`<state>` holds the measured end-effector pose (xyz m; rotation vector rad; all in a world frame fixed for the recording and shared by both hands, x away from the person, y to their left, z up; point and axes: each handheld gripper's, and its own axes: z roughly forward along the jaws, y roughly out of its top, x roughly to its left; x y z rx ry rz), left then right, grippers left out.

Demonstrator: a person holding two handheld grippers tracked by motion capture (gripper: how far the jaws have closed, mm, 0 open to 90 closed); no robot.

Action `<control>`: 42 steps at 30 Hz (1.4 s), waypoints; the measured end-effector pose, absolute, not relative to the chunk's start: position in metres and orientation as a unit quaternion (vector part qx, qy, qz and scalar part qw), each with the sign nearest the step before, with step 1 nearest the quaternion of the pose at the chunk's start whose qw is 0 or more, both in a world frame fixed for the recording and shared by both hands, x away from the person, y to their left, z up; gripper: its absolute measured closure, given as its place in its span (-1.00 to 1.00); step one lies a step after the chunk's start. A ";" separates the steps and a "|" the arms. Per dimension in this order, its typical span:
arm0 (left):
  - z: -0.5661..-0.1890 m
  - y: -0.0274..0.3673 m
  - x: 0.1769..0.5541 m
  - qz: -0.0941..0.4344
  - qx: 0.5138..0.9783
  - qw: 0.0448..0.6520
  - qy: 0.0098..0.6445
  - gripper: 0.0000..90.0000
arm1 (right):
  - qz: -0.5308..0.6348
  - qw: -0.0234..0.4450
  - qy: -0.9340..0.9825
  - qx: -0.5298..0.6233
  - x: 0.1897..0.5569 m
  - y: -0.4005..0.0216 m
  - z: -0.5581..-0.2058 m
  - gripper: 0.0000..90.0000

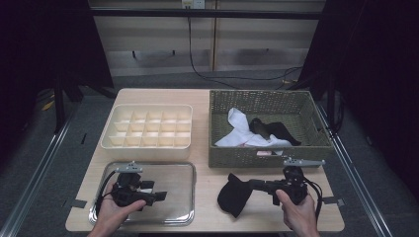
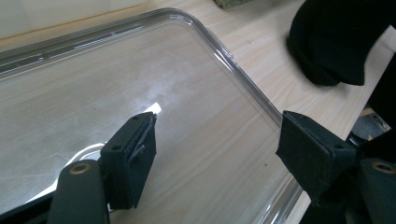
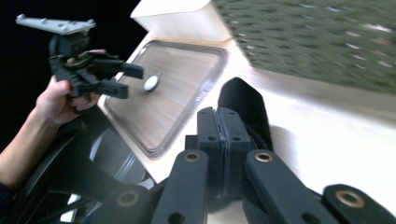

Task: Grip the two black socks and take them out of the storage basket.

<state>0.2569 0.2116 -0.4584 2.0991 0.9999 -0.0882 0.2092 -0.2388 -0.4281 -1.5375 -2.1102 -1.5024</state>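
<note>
Sock [image 1: 233, 194], black, hangs pinched in the right gripper [image 1: 253, 185], its bulk beyond the tips; left gripper [image 1: 159, 196] gapes over the clear tray [image 1: 183, 217]. Thin bite (fabric only) could slip free.

Wicker basket [image 3: 322, 42] motion-blurred; black cloth [image 2: 336, 37] cut off by top edge.
</note>
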 end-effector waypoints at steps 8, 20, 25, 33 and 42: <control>-0.459 0.209 0.257 -0.033 0.831 0.393 0.393 -0.38 | -0.464 0.059 -0.699 -0.541 0.203 -0.251 -0.460 0.94; -0.446 0.195 0.254 -0.020 0.832 0.408 0.375 -0.15 | -0.455 0.012 -0.691 -0.561 0.190 -0.279 -0.453 0.63; -0.435 0.180 0.257 -0.018 0.838 0.417 0.353 0.06 | -0.459 0.017 -0.704 -0.541 0.188 -0.274 -0.443 0.64; -0.438 0.145 0.255 -0.047 0.850 0.414 0.324 0.20 | -0.451 0.051 -0.741 -0.496 0.197 -0.226 -0.457 0.67; -0.453 0.141 0.251 -0.062 0.854 0.403 0.323 0.07 | -0.411 0.072 -0.782 -0.464 0.206 -0.186 -0.484 0.43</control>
